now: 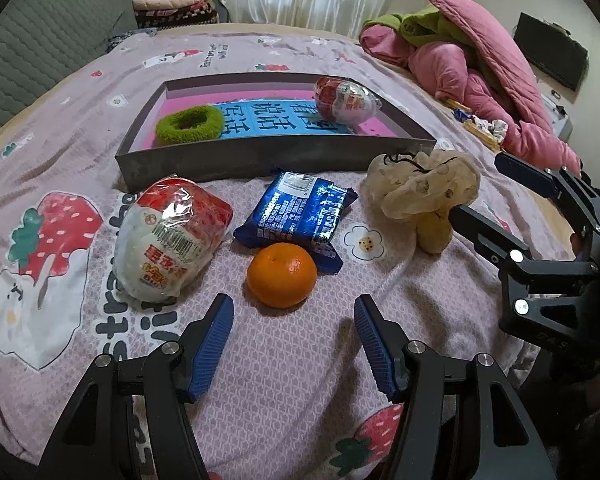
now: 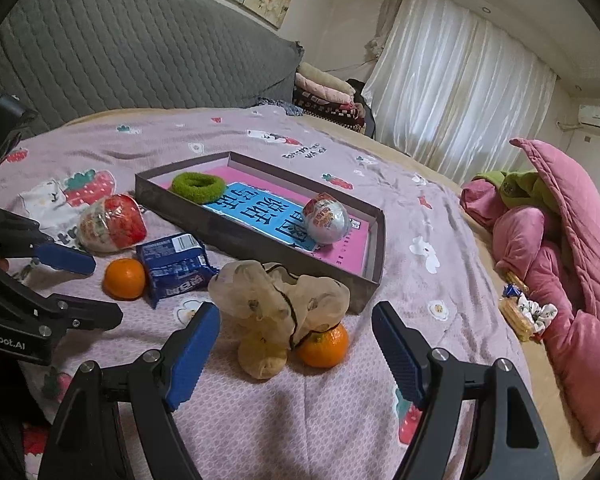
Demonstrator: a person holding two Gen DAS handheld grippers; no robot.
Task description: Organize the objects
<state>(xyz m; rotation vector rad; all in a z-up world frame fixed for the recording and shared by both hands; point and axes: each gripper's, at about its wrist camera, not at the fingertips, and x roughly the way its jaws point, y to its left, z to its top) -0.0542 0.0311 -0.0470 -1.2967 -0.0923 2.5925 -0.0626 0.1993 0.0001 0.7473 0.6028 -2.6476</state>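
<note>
Left gripper (image 1: pixel 294 342) jaws apart and empty, glossy round orange (image 1: pixel 282 275) lay on the pink bedspread (image 1: pixel 400 280) just ahead, touching a blue foil snack packet (image 1: pixel 300 212), right gripper (image 2: pixel 296 354) jaws apart near a beige scrunchie (image 2: pixel 276 300), grey tray (image 1: pixel 236 160) beyond.

Bare bedspread (image 1: pixel 292 360) before the orange (image 1: pixel 282 275); blue packet (image 1: pixel 300 210) touching behind.

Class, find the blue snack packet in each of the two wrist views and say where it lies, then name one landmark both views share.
Left wrist view: the blue snack packet lies centre frame, just behind the orange, in front of the tray.
Right wrist view: the same packet lies left of centre, right of that orange.
Shared landmark: the grey tray with the green ring inside.
</note>
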